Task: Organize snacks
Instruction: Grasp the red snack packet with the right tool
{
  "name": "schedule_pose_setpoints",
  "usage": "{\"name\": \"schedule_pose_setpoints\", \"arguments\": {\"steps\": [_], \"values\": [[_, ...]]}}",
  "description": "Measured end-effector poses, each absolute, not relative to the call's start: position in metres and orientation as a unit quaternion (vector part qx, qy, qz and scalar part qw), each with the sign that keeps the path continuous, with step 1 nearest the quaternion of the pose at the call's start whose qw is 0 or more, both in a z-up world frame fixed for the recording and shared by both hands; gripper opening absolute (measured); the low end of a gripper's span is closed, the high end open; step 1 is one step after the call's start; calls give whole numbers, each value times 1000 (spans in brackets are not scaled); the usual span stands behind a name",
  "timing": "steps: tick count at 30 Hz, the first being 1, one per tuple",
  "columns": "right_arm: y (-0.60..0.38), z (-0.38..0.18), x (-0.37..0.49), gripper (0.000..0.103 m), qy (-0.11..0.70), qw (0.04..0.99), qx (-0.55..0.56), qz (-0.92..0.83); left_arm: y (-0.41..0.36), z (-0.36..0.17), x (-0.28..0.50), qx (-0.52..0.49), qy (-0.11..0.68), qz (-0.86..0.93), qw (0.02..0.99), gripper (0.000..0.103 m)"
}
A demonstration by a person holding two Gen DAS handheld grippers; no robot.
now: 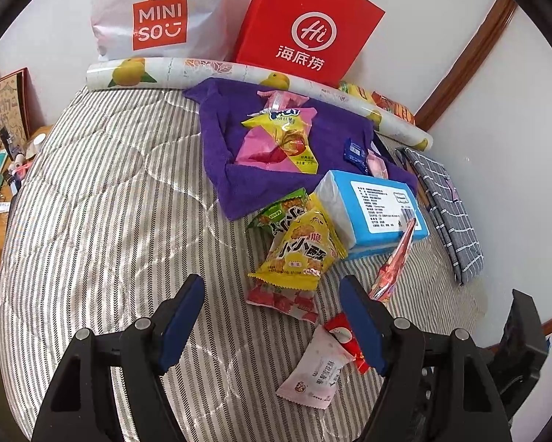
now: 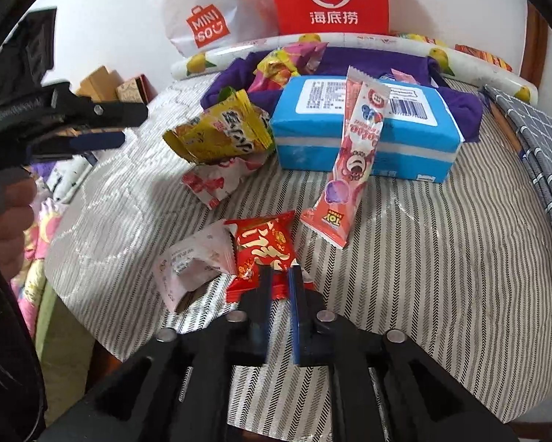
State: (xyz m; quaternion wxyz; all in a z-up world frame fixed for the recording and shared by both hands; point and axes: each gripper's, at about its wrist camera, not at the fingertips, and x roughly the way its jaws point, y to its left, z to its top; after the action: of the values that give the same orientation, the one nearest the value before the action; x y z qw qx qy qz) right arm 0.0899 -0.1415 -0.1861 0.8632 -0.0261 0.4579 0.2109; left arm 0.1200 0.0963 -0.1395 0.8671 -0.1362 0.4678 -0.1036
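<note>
A: Where among the snacks?
B: Scattered on the striped cover; several already heaped on the purple cloth, probably as the gathering spot.

A: Right gripper?
B: Nearly pressed together, pinching the near edge of the red packet, apparently to carry it over.

A: Left gripper?
B: Spread wide, holding nothing, poised above the pale pink packet.

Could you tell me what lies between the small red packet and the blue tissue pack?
In the right wrist view, the long pink snack stick leans between the red packet and the tissue pack.
</note>
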Motion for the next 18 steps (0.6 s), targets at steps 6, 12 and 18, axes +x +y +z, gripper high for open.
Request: {"name": "schedule_pose_setpoints", "arguments": {"steps": [6,12,18], "values": [[-135,-185,93,47,442,867,-28,229,92,-141,123,-135,470,-107,865,74],[-113,-208,118,47,470,853,-57,218,91,-141,121,-130,472,-106,865,74],[-89,-211,111,38,450,859,-128,209,94,-144,122,-128,473,-95,867,74]]}}
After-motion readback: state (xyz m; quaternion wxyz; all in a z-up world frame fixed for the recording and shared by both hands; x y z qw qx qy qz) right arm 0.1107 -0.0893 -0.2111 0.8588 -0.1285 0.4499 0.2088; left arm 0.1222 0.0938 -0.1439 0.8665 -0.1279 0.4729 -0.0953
